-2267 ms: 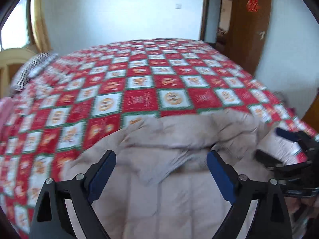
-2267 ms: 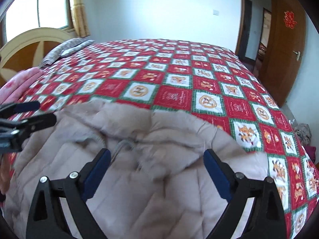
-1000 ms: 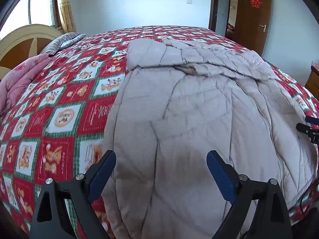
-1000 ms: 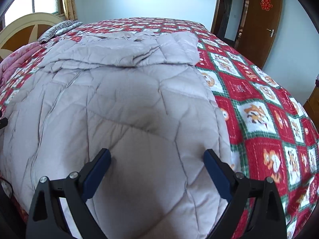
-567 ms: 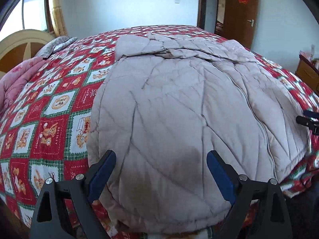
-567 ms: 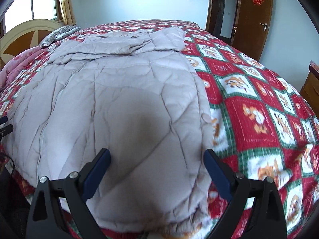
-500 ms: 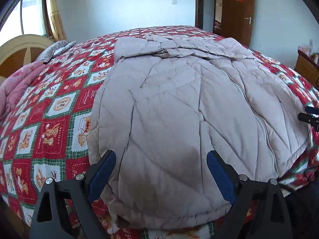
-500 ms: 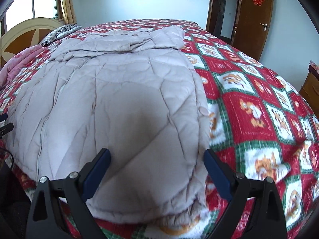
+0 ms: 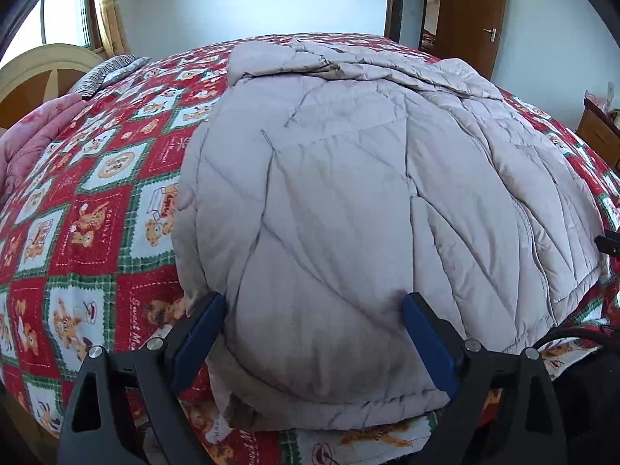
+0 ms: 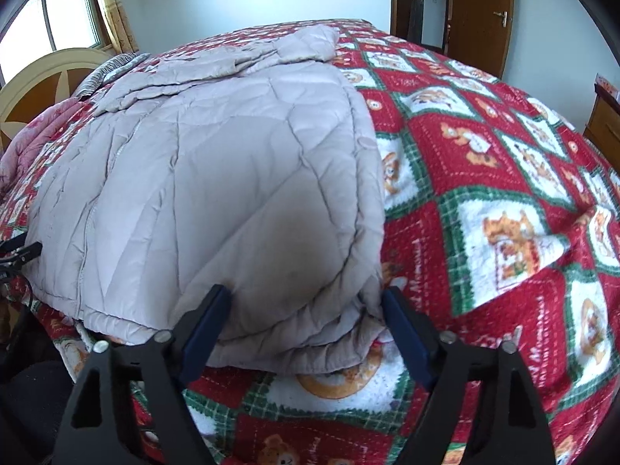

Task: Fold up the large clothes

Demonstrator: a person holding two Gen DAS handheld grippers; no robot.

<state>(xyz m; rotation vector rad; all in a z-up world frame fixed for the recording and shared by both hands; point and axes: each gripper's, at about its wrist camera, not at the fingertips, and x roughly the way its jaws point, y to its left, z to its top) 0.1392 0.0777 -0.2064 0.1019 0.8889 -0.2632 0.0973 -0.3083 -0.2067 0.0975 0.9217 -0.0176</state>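
A large beige quilted coat (image 9: pixel 348 201) lies spread flat on the bed, its hem toward me and its bunched collar end far away. It also shows in the right wrist view (image 10: pixel 217 178). My left gripper (image 9: pixel 312 306) is open and empty, its jaws wide apart over the left part of the hem. My right gripper (image 10: pixel 308 298) is open and empty over the hem's right corner. The right gripper's tip peeks in at the left view's right edge (image 9: pixel 608 242).
The bed carries a red, green and white patchwork blanket (image 10: pixel 503 201) with bear pictures. A pink blanket (image 9: pixel 35 131) and a striped pillow (image 9: pixel 104 75) lie by the headboard (image 9: pixel 42 66) at the left. A brown door (image 9: pixel 474 7) stands at the back right.
Both grippers have drawn back toward the foot of the bed and lowered to the coat's hem. The coat now lies spread out; before it was bunched close under the grippers.
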